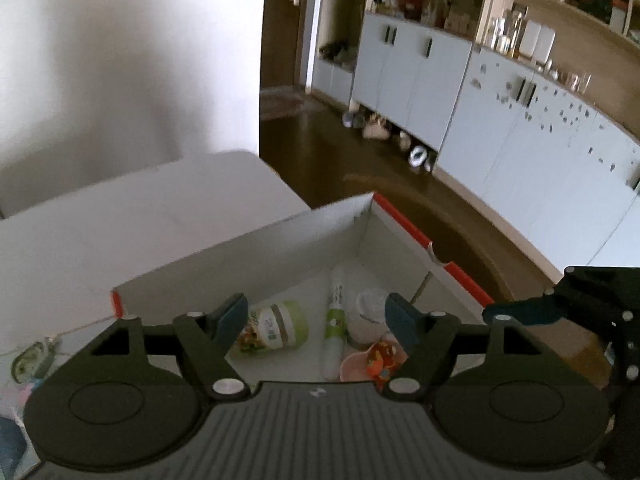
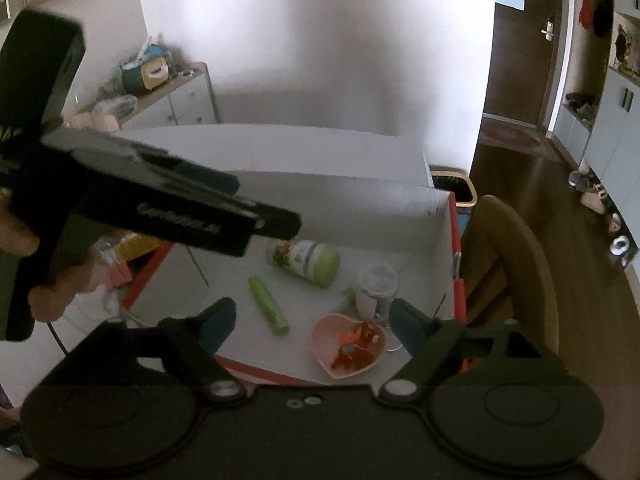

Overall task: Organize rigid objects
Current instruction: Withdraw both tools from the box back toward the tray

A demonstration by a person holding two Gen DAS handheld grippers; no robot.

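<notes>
A white cardboard box (image 1: 280, 248) with red edges (image 2: 440, 216) sits on the white table. Inside lie a green-capped jar (image 1: 280, 326) (image 2: 306, 260), a green and white tube (image 1: 334, 328) (image 2: 268, 304), a clear lidded cup (image 1: 370, 312) (image 2: 376, 286) and a pink heart-shaped dish (image 2: 348, 344) holding an orange toy (image 1: 380, 360). My left gripper (image 1: 318, 316) is open and empty above the box. My right gripper (image 2: 310, 322) is open and empty above the box's near side. The left gripper's body (image 2: 160, 196) crosses the right wrist view.
A wooden chair back (image 2: 516, 264) stands right of the box. Small items lie on the table (image 1: 120, 216) left of the box, including a small case (image 1: 32, 360) and pink packets (image 2: 118, 272). White cabinets (image 1: 500, 112) line the far wall beyond dark floor.
</notes>
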